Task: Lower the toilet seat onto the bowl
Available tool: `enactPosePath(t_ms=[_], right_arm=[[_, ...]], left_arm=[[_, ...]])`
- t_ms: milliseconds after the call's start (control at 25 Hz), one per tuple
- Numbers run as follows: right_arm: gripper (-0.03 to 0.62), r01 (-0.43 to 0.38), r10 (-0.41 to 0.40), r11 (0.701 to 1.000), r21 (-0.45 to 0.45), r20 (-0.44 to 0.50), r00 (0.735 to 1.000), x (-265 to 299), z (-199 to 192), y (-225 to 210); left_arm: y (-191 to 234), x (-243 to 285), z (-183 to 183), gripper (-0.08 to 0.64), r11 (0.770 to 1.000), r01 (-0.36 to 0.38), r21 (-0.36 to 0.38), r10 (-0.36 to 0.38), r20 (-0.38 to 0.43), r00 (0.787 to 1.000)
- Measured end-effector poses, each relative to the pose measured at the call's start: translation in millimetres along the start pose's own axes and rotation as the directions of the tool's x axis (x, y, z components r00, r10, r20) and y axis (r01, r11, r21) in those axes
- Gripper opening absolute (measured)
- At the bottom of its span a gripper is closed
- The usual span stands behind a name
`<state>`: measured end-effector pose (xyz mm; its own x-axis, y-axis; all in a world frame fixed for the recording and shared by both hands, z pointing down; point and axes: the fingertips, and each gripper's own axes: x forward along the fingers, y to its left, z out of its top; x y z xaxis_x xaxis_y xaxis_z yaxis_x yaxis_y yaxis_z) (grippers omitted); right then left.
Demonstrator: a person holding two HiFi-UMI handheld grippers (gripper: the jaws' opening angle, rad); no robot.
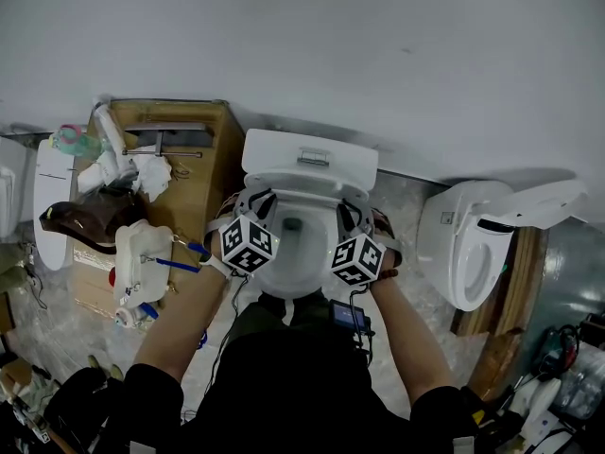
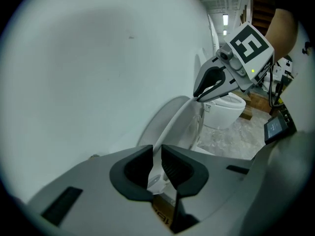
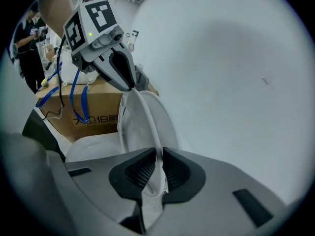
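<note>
The white toilet [image 1: 309, 159] stands against the wall, its bowl [image 1: 288, 265] open below me. Its thin white seat [image 3: 143, 118] is raised, close to upright, and shows nearly edge-on from the head view [image 1: 301, 195]. My left gripper [image 1: 250, 202] is shut on the seat's left rim; in its own view [image 2: 156, 163] the rim runs between the pads. My right gripper [image 1: 352, 212] is shut on the opposite rim, seen pinched in its own view [image 3: 158, 168]. Each gripper view shows the other gripper clamped on the far side of the seat.
A cardboard box [image 1: 184, 164] loaded with bottles and rags stands left of the toilet. A second toilet [image 1: 468, 244] lies on wooden boards at the right. The white wall [image 1: 302, 45] is close behind the tank. A loose white seat [image 1: 47, 206] sits far left.
</note>
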<state>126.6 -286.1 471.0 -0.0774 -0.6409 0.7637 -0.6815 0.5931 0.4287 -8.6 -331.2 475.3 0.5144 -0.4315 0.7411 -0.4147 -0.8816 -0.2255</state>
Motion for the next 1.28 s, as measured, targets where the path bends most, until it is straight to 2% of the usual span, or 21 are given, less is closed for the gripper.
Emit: enactPosePath(t_ms=[280, 560, 840, 1120, 1200, 1280], right_arm=[[0.066, 0.009, -0.010, 1.000, -0.015, -0.016, 1.000, -13, -4, 19], [0.066, 0.048, -0.048, 0.999, -0.004, -0.023, 0.999, -25, -10, 37], [0.066, 0.044, -0.044, 0.999, 0.018, -0.031, 0.999, -38, -18, 64], [0.067, -0.019, 0.030, 0.988, 0.153, -0.071, 0.997, -56, -27, 95], [0.067, -0.051, 0.067, 0.961, 0.273, -0.050, 0.996, -64, -27, 104], [0.067, -0.093, 0.110, 0.900, 0.426, -0.016, 0.994, -72, -30, 111]], left_arm=[[-15, -15, -12, 0.061, 0.999, 0.019, 0.025, -0.020, 0.015, 1.000], [-31, -22, -22, 0.063, 0.989, 0.048, 0.143, -0.048, -0.004, 0.999], [-51, -29, -39, 0.063, 0.978, 0.085, 0.189, -0.081, -0.029, 0.996], [-75, -44, -59, 0.072, 0.969, 0.120, 0.216, -0.116, -0.032, 0.993], [-81, -47, -65, 0.074, 0.968, 0.135, 0.209, -0.131, -0.032, 0.991], [-85, -50, -70, 0.075, 0.969, 0.141, 0.202, -0.138, -0.033, 0.990]])
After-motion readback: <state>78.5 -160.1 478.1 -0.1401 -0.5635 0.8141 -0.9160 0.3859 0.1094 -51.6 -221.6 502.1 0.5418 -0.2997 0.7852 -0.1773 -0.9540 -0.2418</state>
